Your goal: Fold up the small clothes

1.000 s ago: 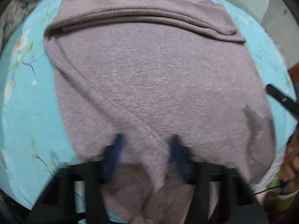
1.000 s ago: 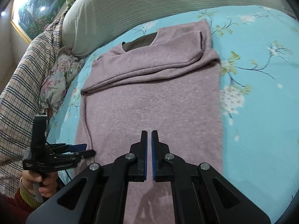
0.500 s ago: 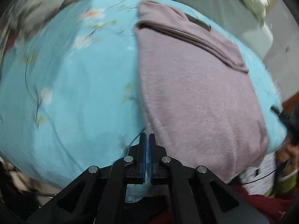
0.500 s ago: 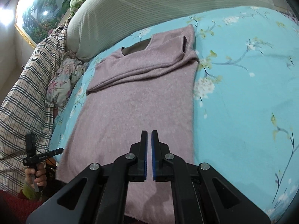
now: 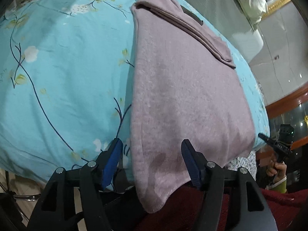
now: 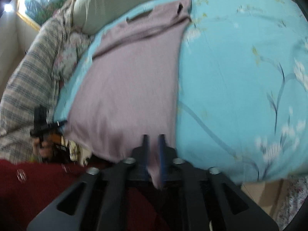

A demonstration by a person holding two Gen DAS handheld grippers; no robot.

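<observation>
Here, one mauve sweater point(image 5: 181, 96) lies on the blue floral bed point(image 5: 57, 77), long axis running from the hanging hem to the far collar, sleeves folded across the top. The left tongs point(image 5: 151, 150) are spread astride one hem corner. The right tongs point(image 6: 154, 144) — blurred — nearly closed, pinch the other; only that view shows the plaid blanket point(image 6: 25, 88).

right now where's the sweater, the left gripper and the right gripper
sweater point(image 5: 182, 96), left wrist view, middle of its flat body
left gripper point(image 5: 151, 154), left wrist view, gap between its spread blue-padded fingers, over the hem corner
right gripper point(image 6: 153, 144), right wrist view, narrow gap between its fingers, where the hem corner sits
</observation>
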